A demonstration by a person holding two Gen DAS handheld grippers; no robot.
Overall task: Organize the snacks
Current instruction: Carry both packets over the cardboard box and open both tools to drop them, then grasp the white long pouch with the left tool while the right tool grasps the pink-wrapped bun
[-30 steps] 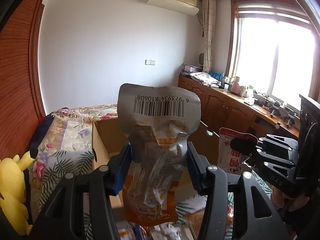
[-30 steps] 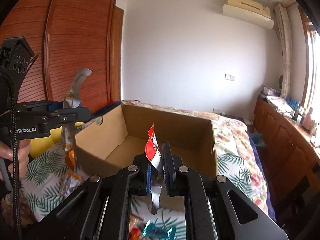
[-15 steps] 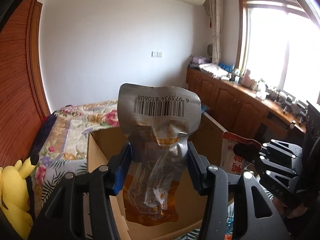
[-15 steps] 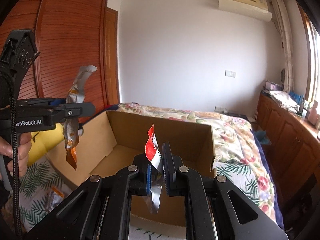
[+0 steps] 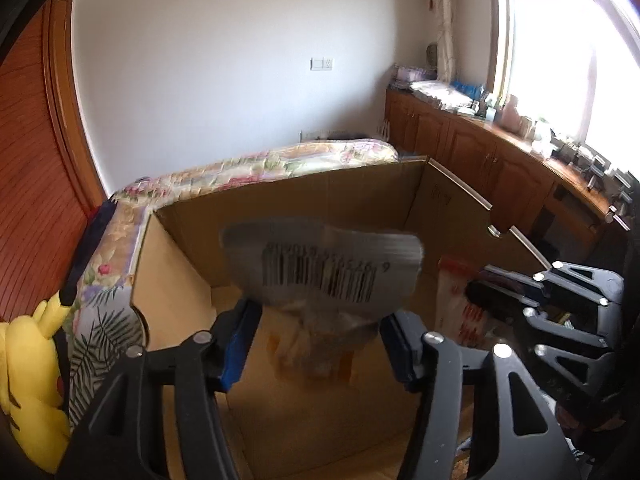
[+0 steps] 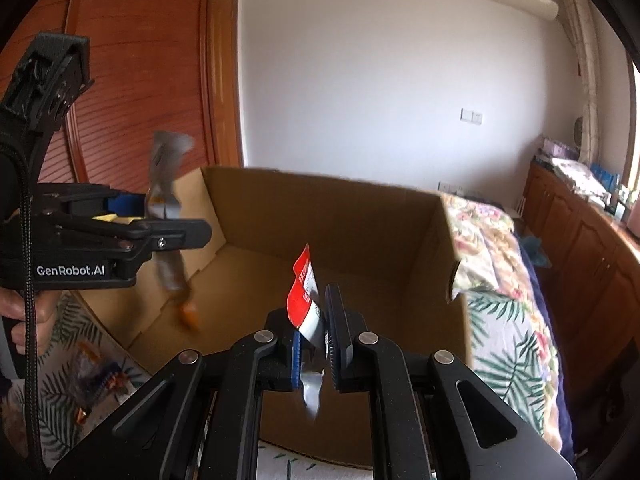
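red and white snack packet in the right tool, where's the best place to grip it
By its flat top seal, edge-on from above, as the right tool does now: the red and white snack packet is thin, so shut pads pinch the flat faces while it hangs over the cardboard box.

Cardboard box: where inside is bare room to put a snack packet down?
The box floor is bare from the far wall to the right wall. Near its left wall the silver packet sits between the left gripper's opening jaws. Crowded: loose snacks on the bedspread left of the box.
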